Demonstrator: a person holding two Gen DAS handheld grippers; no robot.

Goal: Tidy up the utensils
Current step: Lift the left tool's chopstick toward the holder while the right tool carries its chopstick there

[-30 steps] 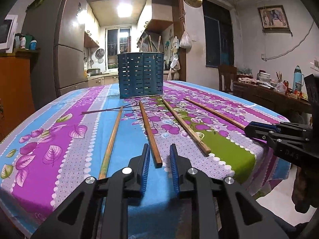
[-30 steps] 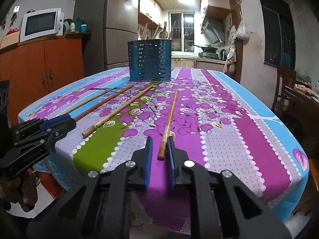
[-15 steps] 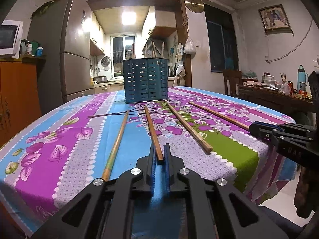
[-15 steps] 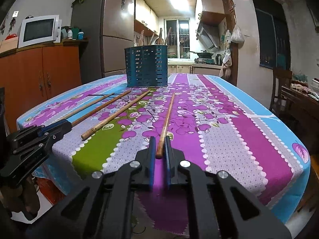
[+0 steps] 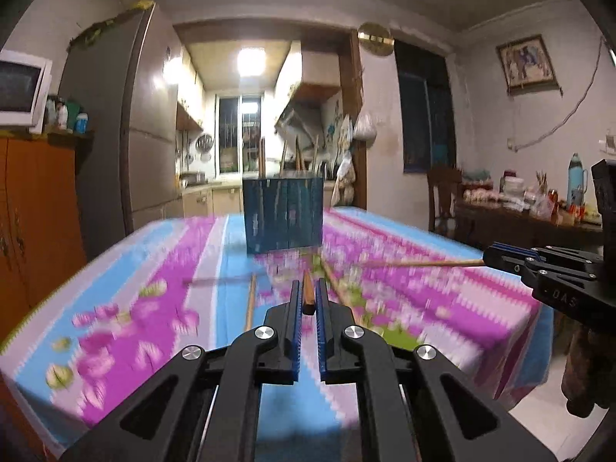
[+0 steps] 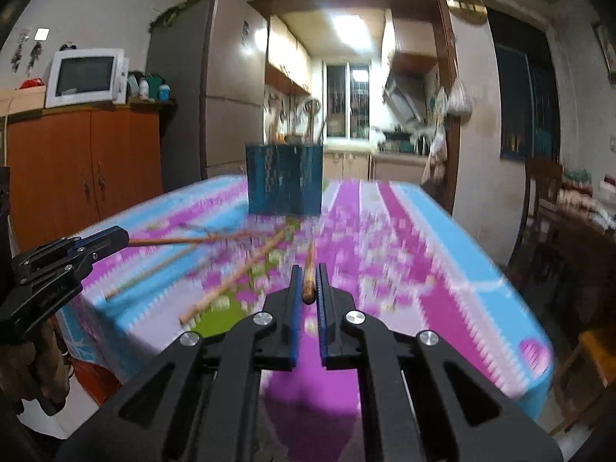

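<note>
My left gripper (image 5: 307, 302) is shut on the near end of a brown wooden chopstick (image 5: 307, 293), lifted off the floral tablecloth (image 5: 161, 308). My right gripper (image 6: 308, 287) is shut on another wooden chopstick (image 6: 309, 269), also raised. Each gripper shows in the other's view, the right gripper (image 5: 496, 256) with its stick (image 5: 423, 264) pointing left, the left gripper (image 6: 111, 236) with its stick (image 6: 173, 240) pointing right. Two more chopsticks (image 6: 231, 281) (image 5: 250, 302) lie on the cloth. A dark blue slotted utensil holder (image 5: 283, 215) (image 6: 285, 179) stands at the table's far side with several handles sticking out.
A fridge (image 5: 127, 134) and an orange cabinet (image 6: 84, 165) with a white microwave (image 6: 86, 77) stand left of the table. A wooden chair (image 5: 442, 196) and a cluttered side table (image 5: 539, 211) are on the right. A kitchen doorway lies behind the holder.
Both grippers closed on the near ends of their chopsticks, then rose, lifting the sticks off the cloth. The views are now blurred with motion.
</note>
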